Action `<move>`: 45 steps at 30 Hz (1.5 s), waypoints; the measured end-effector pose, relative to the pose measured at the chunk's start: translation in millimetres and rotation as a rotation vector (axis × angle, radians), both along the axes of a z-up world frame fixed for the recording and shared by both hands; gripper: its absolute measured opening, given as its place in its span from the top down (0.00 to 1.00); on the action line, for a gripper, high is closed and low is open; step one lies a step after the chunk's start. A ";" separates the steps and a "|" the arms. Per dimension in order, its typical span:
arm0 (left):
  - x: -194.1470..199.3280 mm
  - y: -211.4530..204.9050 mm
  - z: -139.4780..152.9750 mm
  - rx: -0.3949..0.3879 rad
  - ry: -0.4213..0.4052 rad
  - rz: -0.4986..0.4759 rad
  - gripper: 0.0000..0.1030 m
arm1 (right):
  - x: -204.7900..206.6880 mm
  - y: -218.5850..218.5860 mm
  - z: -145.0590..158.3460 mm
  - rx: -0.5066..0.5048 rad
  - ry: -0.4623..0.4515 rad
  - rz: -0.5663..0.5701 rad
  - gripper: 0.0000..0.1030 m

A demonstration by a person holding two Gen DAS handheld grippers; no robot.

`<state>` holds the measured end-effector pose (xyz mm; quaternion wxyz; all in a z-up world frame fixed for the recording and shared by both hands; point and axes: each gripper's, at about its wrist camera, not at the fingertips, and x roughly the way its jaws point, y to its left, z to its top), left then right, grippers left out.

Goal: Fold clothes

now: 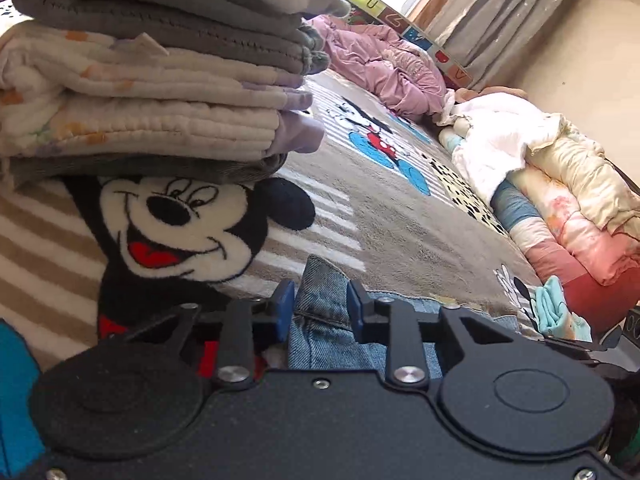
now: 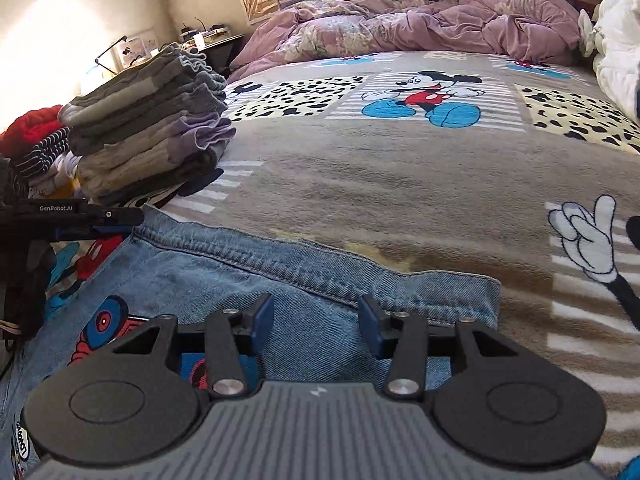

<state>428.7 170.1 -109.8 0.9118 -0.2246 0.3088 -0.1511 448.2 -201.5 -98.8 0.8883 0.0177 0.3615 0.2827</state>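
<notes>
A blue denim garment point(image 2: 280, 280) with red and blue cartoon patches lies flat on the Mickey Mouse blanket point(image 2: 380, 176), its stitched hem facing away from me. My left gripper point(image 1: 320, 306) is shut on the garment's left corner point(image 1: 320, 292), which stands up between the blue pads point(image 1: 282, 306). In the right wrist view the left gripper point(image 2: 108, 220) sits at that corner, at the far left. My right gripper point(image 2: 316, 320) hovers open just over the hem near its right corner, with denim under the gap and nothing pinched.
A tall stack of folded grey, cream and lilac clothes point(image 1: 140, 80) point(image 2: 152, 132) stands on the blanket just beyond the left gripper. Red and striped clothes point(image 2: 36, 136) lie behind it. A crumpled pink duvet point(image 2: 420, 28) fills the headboard end; white and cream bedding point(image 1: 520, 152) lines the right side.
</notes>
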 end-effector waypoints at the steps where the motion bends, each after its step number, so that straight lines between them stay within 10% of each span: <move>1: -9.0 -7.4 4.4 0.012 -0.041 -0.076 0.90 | -2.2 3.4 0.1 -0.012 -0.004 0.006 0.54; 10: -85.7 -72.6 40.7 0.127 -0.385 -0.731 0.93 | -7.3 1.3 -3.6 -0.091 0.012 -0.036 0.54; 12: -71.7 -71.5 29.5 0.154 -0.308 -0.638 0.91 | -9.3 -0.9 -3.2 -0.085 0.020 -0.047 0.54; 16: -39.2 -35.9 20.8 0.130 -0.213 -0.279 0.46 | -14.0 -11.8 3.6 -0.084 -0.024 -0.113 0.52; 21: -0.3 -13.5 5.1 0.134 -0.014 -0.037 0.46 | 9.5 -56.9 -2.0 -0.069 -0.034 -0.356 0.42; 23: 11.5 -16.0 -2.1 0.149 0.038 -0.003 0.65 | 26.3 -78.8 -13.5 0.024 0.019 -0.390 0.39; 26: 14.7 -9.3 -5.1 0.100 0.037 0.006 0.85 | 41.2 -98.7 -30.0 0.222 0.104 -0.347 0.41; 28: 9.2 -1.0 -1.8 0.046 -0.004 -0.017 0.92 | 45.9 -96.1 -34.6 0.278 0.134 -0.274 0.69; 33: -53.0 16.4 25.8 -0.037 -0.289 -0.218 0.92 | -7.8 -99.8 -4.8 0.320 -0.013 -0.166 0.84; 38: -140.7 8.9 44.5 0.120 -0.406 -0.466 0.92 | -90.0 -111.9 39.3 0.374 -0.218 -0.034 0.85; 45: -168.3 10.0 33.6 0.196 -0.376 -0.448 0.92 | -169.5 -121.6 50.5 0.241 -0.269 0.002 0.85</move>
